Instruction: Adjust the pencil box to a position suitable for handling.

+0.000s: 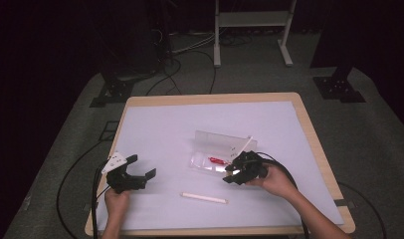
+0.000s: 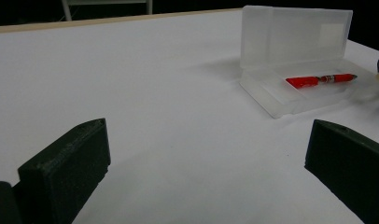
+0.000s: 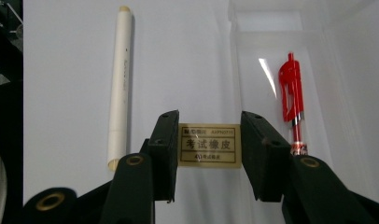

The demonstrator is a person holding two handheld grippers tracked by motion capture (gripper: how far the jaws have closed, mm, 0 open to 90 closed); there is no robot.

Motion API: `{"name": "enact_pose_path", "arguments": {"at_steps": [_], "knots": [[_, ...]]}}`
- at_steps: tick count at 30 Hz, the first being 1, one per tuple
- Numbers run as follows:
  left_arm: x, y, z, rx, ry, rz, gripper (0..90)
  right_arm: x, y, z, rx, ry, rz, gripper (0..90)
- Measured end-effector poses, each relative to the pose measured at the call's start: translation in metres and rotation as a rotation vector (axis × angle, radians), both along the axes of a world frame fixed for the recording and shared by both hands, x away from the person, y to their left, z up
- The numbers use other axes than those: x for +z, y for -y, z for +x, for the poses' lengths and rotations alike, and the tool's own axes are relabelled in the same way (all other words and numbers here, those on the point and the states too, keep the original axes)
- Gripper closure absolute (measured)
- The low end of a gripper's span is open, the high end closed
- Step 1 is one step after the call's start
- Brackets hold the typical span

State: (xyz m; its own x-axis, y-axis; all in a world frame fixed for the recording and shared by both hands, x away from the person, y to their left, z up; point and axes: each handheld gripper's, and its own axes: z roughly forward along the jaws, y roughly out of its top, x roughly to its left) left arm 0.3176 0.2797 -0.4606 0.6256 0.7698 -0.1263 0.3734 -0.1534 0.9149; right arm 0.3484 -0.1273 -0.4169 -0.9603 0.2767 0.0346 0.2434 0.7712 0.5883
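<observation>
Eraser [image 3: 209,144], the tan one with a printed label, is pinched between the jaws of the right gripper [image 3: 209,149], both pads pressing on its short ends. In the high view that right gripper [image 1: 245,168] sits just at the near edge of the clear plastic pencil case [image 1: 217,149], so the eraser is up off the table right next to the case.

Pencil case is open, lid standing upright at the back. Inside the tray there's one red pen [image 2: 320,80] lying flat along its length, cap end toward the middle of the tray. It's the one item I can make out in there.

Left gripper [image 1: 132,175] is off at the left side of the table, jaws spread wide with nothing between them, well apart from the case.

A white pen [image 1: 204,198] lies on the table near the front edge, between the two hands, touching nothing.

Surface is a white sheet [image 1: 190,124] over a wooden table [image 1: 317,144]. Floor is grey carpet [image 1: 369,149] with black cables [image 1: 175,74] running across it, a white metal stand [image 1: 252,20] at the back, dark room all around.
</observation>
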Motion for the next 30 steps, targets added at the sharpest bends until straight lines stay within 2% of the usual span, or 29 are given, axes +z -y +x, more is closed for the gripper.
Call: {"name": "enact_pose_path", "arguments": {"at_steps": [16, 30], "knots": [[0.0, 0.0, 0.0, -0.001, 0.004, 0.0, 0.0, 0.01, -0.017, 0.018, 0.008, 0.005, 0.025, 58.2], [0.0, -0.001, 0.0, -0.004, 0.006, -0.004, 0.0, 0.014, -0.033, 0.029, 0.022, 0.003, 0.021, 58.2]]}}
